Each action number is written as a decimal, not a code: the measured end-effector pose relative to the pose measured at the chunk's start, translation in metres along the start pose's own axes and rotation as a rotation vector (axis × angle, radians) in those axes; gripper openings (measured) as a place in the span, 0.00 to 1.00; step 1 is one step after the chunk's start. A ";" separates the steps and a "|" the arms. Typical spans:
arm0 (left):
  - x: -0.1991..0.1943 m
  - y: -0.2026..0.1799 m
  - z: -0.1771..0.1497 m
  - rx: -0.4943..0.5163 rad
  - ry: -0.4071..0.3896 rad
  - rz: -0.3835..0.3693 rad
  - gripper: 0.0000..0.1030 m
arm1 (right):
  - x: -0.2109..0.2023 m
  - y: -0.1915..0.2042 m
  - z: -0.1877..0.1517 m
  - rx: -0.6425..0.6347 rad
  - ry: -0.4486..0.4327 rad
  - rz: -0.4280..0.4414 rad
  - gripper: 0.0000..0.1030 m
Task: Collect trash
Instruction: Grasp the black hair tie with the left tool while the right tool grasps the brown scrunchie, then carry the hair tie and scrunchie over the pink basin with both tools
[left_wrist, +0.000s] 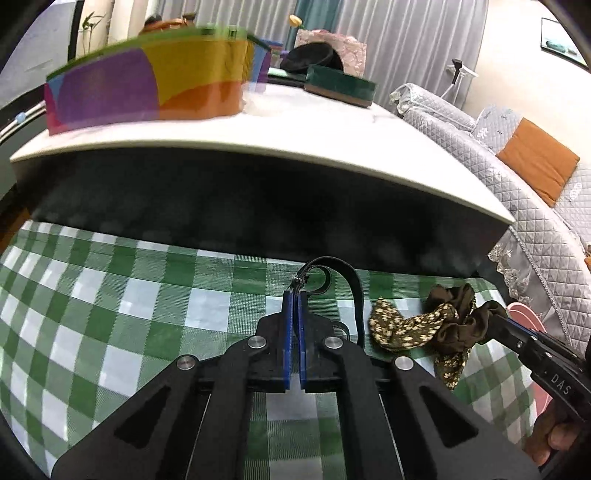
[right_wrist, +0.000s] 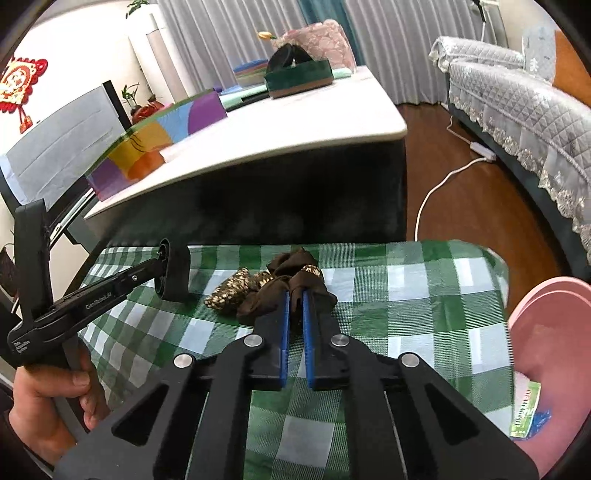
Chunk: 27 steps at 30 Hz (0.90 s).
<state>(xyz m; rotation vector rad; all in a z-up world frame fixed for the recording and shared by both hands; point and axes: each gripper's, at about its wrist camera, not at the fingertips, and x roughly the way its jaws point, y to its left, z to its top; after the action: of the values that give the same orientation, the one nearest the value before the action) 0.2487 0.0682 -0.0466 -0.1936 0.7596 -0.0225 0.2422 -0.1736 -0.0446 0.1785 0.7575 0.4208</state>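
My left gripper (left_wrist: 295, 293) is shut on a black strap loop (left_wrist: 334, 275) and holds it just above the green checked cloth (left_wrist: 129, 314). It also shows in the right wrist view (right_wrist: 162, 267), with the strap loop (right_wrist: 175, 273) at its tips. My right gripper (right_wrist: 295, 295) is shut on a brown floral fabric scrap (right_wrist: 273, 286) that rests on the cloth (right_wrist: 406, 295). In the left wrist view the fabric scrap (left_wrist: 424, 326) lies right of the strap, with the right gripper (left_wrist: 496, 321) pinching its far end.
A pink bin (right_wrist: 546, 332) holding a small packet (right_wrist: 526, 413) stands at the cloth's right edge. Behind is a white-topped table (left_wrist: 258, 136) with a colourful box (left_wrist: 147, 85) and a green box (left_wrist: 340, 85). A grey sofa (right_wrist: 517, 96) and a white cable (right_wrist: 436, 192) are on the right.
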 end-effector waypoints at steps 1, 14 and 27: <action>-0.005 -0.001 0.000 0.005 -0.007 0.000 0.02 | -0.005 0.002 0.000 -0.006 -0.007 0.000 0.06; -0.073 -0.013 -0.005 0.060 -0.072 -0.005 0.02 | -0.061 0.033 -0.001 -0.106 -0.054 -0.018 0.05; -0.132 -0.029 -0.020 0.100 -0.128 -0.046 0.02 | -0.131 0.037 0.002 -0.122 -0.081 -0.038 0.05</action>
<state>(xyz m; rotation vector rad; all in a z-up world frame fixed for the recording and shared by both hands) 0.1406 0.0485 0.0341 -0.1164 0.6249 -0.0904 0.1476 -0.1970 0.0499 0.0666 0.6529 0.4198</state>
